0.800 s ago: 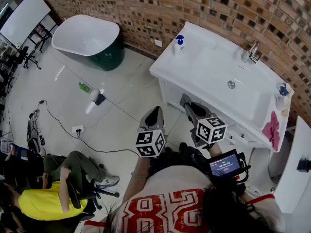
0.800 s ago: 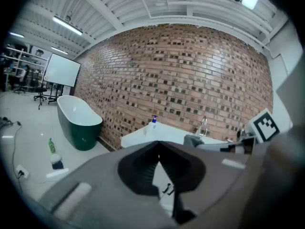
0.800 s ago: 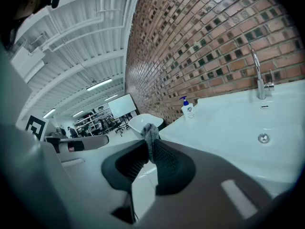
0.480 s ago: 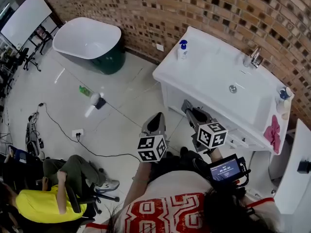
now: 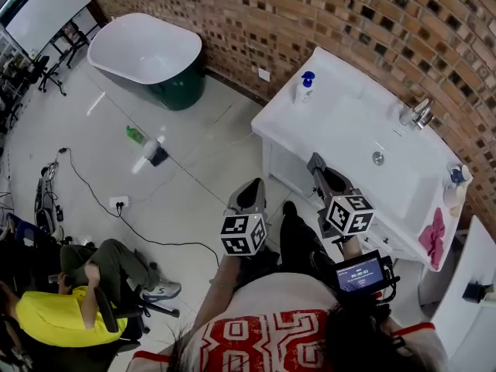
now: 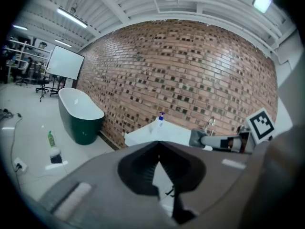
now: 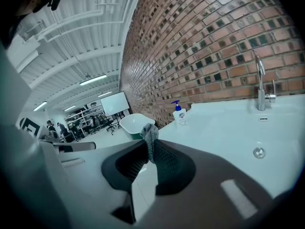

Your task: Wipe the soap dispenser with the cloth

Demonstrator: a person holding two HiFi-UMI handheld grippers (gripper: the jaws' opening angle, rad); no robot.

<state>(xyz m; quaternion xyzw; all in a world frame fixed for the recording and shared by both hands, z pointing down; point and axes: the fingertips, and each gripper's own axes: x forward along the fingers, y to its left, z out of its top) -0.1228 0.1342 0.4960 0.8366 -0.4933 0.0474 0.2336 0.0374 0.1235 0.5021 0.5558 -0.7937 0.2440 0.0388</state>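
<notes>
Left gripper [image 5: 249, 184]: jaws brought together at the tips with nothing between them. It hangs over bare floor, left of the right gripper and apart from it.
Right gripper [image 5: 315, 162]: jaws pinched on a grey cloth [image 7: 149, 130], whose bunched end stands up above the tips.
Soap dispenser [image 5: 306, 88]: upright, white with a blue pump. It is ahead of the right gripper and to its left, well apart from both grippers, and nothing touches it.
Dispenser's edges: it stands at the far left corner of the counter [image 5: 341, 118], near the left edge and near the brick wall [image 5: 325, 14].
Counter's front edge: in the head view it runs right at the right gripper's tips. The left gripper is out past the counter's left front corner.
Open room on the counter: bare white surface lies between the right gripper and the dispenser.
Basin [image 5: 399, 178]: sunk into the counter, ahead and right of the right gripper.
Faucet [image 5: 418, 115]: at the wall side of the basin.
Pink rag [image 5: 432, 239]: draped over the counter's right front edge, right of the right gripper and well apart.
Floor [image 5: 194, 161]: pale and open ahead of the left gripper.
Floor clutter: a green bottle [image 5: 135, 136] and a cable lie far to the left gripper's left.
Bathtub [image 5: 147, 56]: against the wall, far ahead and left of the left gripper.
Seated person [image 5: 70, 308]: behind and left of the left gripper, well apart.
</notes>
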